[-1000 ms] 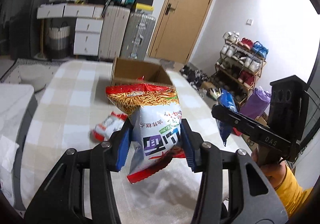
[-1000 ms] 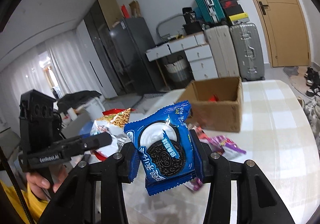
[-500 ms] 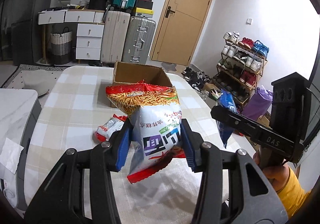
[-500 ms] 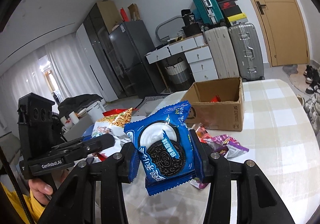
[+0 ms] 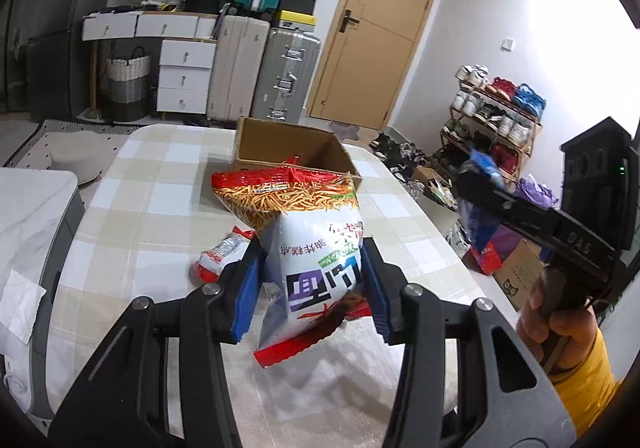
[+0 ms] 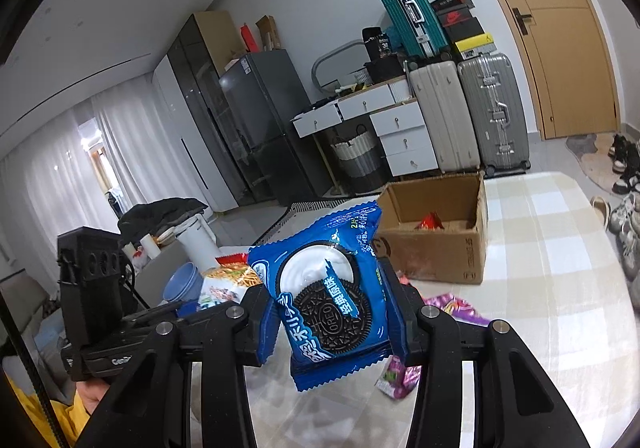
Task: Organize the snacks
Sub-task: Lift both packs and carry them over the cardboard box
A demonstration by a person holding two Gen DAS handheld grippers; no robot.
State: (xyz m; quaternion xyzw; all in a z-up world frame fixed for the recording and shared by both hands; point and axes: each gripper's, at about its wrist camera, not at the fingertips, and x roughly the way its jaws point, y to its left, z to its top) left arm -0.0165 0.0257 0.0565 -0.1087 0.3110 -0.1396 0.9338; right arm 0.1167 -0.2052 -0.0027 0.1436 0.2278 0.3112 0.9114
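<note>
While the left gripper [image 5: 312, 288] is pinching a crinkly white-and-red foil bag of fried snack sticks [image 5: 304, 244], the right gripper [image 6: 334, 312] is clamping a glossy blue Oreo packet [image 6: 332, 292] printed with Chinese characters. Beyond both pairs of blue pads, an open brown cardboard box [image 6: 440, 244] is sitting on the checked tablecloth [image 5: 160, 192].

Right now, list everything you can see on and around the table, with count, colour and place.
cardboard box: one, brown, open, far end of table, red packet inside
checked table: one, beige and white
fries bag: one, white and red, in left hand-held gripper
Oreo pack: one, blue, in right hand-held gripper
red-white packet: one, on table
purple wrappers: a few, on table
suitcases: three; cream, silver, teal; by wall
left hand-held gripper: black, blue pads
right hand-held gripper: black, blue pads
</note>
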